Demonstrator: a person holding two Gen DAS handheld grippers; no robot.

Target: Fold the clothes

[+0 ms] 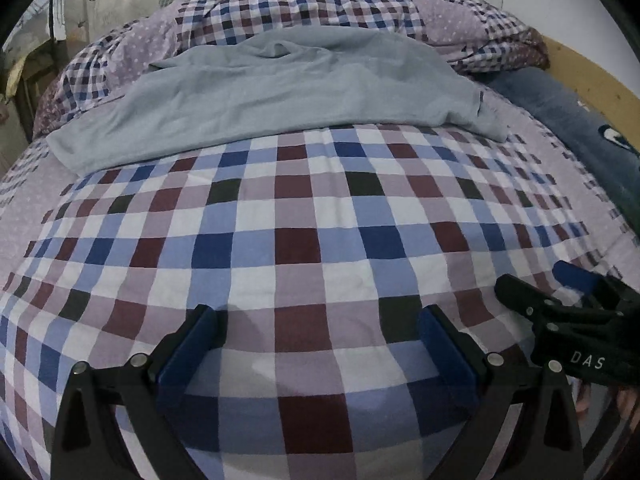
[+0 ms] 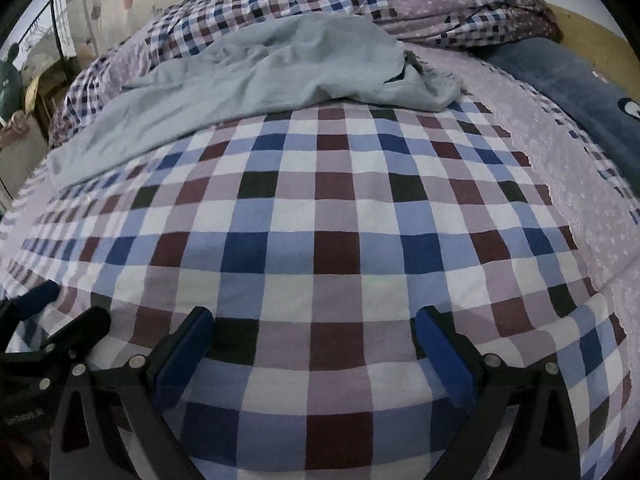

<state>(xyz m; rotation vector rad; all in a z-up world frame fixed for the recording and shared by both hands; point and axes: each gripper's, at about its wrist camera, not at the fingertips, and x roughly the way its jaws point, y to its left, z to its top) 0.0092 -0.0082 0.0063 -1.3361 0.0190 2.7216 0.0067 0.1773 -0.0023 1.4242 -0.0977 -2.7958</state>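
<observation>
A pale grey-blue garment (image 1: 264, 92) lies spread and rumpled across the far half of a checked bedspread (image 1: 296, 240); the right wrist view shows the garment (image 2: 256, 80) with a bunched end at its right. My left gripper (image 1: 318, 316) hovers open over the near part of the bedspread, well short of the garment, nothing between its blue pads. My right gripper (image 2: 312, 318) is also open and empty over the bedspread (image 2: 320, 248), beside the left one. In the left wrist view the right gripper (image 1: 576, 284) shows at the right edge; the left gripper (image 2: 44, 316) shows at the left edge of the right wrist view.
A heaped checked quilt (image 1: 304, 8) lies behind the garment against the wall. A dark blue pillow (image 1: 568, 120) runs along the wooden bed frame (image 1: 592, 76) at the right. Furniture and a rack (image 2: 44, 40) stand past the bed's left side.
</observation>
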